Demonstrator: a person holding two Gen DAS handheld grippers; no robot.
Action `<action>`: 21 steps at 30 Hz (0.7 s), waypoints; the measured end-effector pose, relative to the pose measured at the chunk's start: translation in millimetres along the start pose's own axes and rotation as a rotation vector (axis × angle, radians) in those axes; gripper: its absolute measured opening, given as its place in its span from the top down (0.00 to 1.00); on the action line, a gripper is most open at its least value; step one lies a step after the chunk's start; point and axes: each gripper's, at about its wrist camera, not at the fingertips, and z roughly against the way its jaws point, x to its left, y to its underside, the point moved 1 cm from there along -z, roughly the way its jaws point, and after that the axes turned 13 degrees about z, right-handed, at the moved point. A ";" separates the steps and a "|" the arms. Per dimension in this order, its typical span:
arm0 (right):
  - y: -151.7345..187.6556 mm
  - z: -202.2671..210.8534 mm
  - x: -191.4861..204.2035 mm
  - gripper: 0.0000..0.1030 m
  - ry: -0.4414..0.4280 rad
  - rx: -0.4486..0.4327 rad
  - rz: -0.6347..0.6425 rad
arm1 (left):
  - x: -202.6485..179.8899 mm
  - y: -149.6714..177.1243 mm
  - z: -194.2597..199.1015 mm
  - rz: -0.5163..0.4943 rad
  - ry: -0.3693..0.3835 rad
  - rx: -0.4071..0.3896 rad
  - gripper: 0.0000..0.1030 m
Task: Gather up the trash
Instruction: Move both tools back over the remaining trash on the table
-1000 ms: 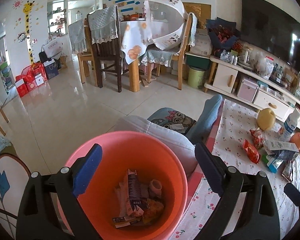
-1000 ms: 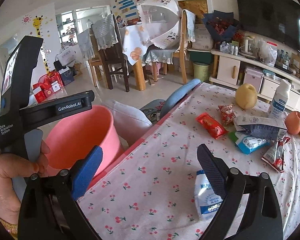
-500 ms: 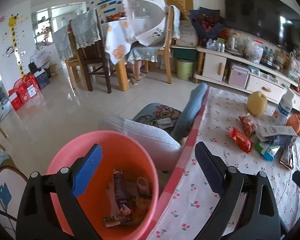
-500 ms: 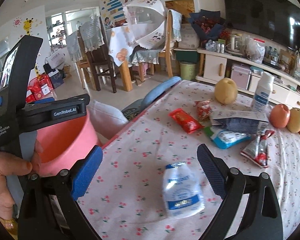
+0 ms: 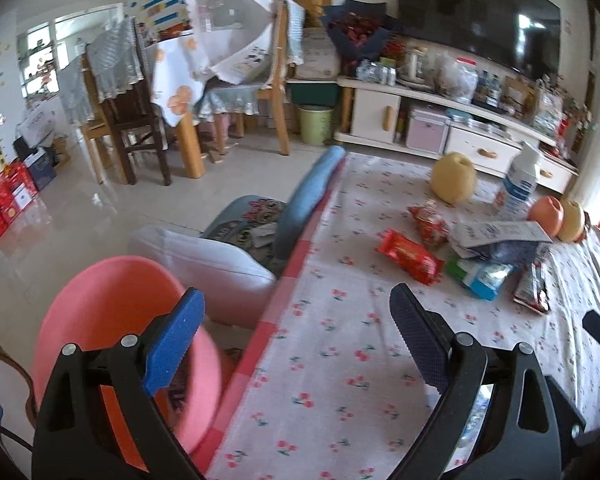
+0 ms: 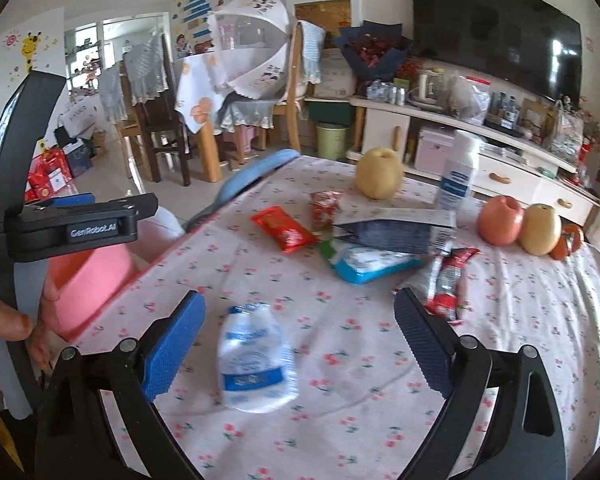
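Note:
A pink bin [image 5: 112, 320] stands beside the table's left edge, also seen in the right wrist view [image 6: 96, 280]. A white and blue plastic pouch [image 6: 256, 360] lies on the cherry-print tablecloth [image 6: 500, 320], between the fingers of my open, empty right gripper [image 6: 296, 344]. Farther back lie a red wrapper [image 6: 286, 232], a small red packet [image 6: 324, 208], a dark blue bag [image 6: 392, 232], a blue-white wipes pack [image 6: 372, 264] and a red-white sachet [image 6: 448, 280]. My left gripper [image 5: 296, 340] is open and empty over the table edge next to the bin; its body shows in the right wrist view [image 6: 80, 224].
A yellow pear [image 6: 380, 174], a white bottle [image 6: 458, 176], an apple [image 6: 500, 220] and another pear [image 6: 540, 228] stand at the back of the table. A cushioned chair [image 5: 260, 232] sits beyond the bin. A dining table with chairs and a TV cabinet stand farther off.
Both grippers have swung right, from over the bin toward the table. The pouch now sits more centred between my right fingers. Both stay open.

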 end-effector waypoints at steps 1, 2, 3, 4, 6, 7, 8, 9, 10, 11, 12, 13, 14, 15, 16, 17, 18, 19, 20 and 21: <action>1.9 1.3 -4.9 0.08 0.006 -0.001 -0.004 | -5.5 1.8 -0.8 -0.007 0.022 0.011 0.08; 3.9 2.5 -8.9 0.08 0.012 -0.002 -0.007 | -8.6 3.0 -1.2 -0.009 0.035 0.018 0.08; 5.6 3.9 -13.4 0.08 0.020 -0.003 -0.010 | -13.8 5.3 -1.5 -0.012 0.054 0.027 0.08; 7.3 5.3 -18.4 0.08 0.028 -0.003 -0.014 | -18.2 6.8 -2.0 -0.015 0.066 0.034 0.08; 9.0 7.4 -26.2 0.08 0.039 -0.004 -0.023 | -27.7 10.9 -2.5 -0.029 0.087 0.044 0.08; 10.5 8.8 -31.3 0.08 0.046 -0.006 -0.031 | -32.9 12.8 -3.1 -0.039 0.096 0.048 0.08; 11.6 10.0 -34.5 0.08 0.049 -0.007 -0.035 | -37.8 15.0 -3.4 -0.049 0.104 0.051 0.08; 12.9 11.7 -38.6 0.08 0.057 -0.009 -0.041 | -43.2 17.6 -3.3 -0.059 0.117 0.055 0.08; 14.3 12.8 -42.4 0.08 0.063 -0.010 -0.046 | -48.1 20.0 -3.3 -0.065 0.133 0.061 0.08; 15.0 13.2 -46.4 0.08 0.068 -0.009 -0.050 | -51.3 21.4 -3.6 -0.068 0.146 0.068 0.08; 16.6 13.6 -50.6 0.08 0.073 -0.008 -0.057 | -56.1 23.8 -3.4 -0.071 0.167 0.077 0.08; 18.1 14.2 -54.3 0.08 0.077 -0.008 -0.062 | -59.2 25.1 -3.5 -0.073 0.182 0.084 0.08; 19.9 14.7 -58.8 0.08 0.082 -0.009 -0.069 | -62.3 26.6 -3.5 -0.075 0.197 0.090 0.08; 21.1 15.1 -62.2 0.08 0.087 -0.009 -0.072 | -66.8 28.8 -3.1 -0.080 0.218 0.098 0.08; 22.4 15.5 -65.1 0.08 0.092 -0.009 -0.073 | -69.9 29.7 -3.2 -0.083 0.232 0.103 0.08; 23.8 15.9 -68.7 0.08 0.101 -0.010 -0.073 | -72.8 31.2 -3.3 -0.085 0.248 0.109 0.08; 24.9 16.1 -70.9 0.08 0.110 -0.010 -0.072 | -75.4 32.7 -3.9 -0.085 0.257 0.115 0.08; 26.1 16.7 -72.6 0.08 0.116 -0.010 -0.072 | -77.8 34.4 -4.3 -0.085 0.265 0.122 0.08; 25.6 16.3 -74.9 0.08 0.123 -0.009 -0.073 | -80.0 36.0 -4.5 -0.086 0.269 0.128 0.08; 26.4 16.3 -77.9 0.08 0.130 -0.008 -0.075 | -82.6 38.5 -5.2 -0.088 0.274 0.137 0.08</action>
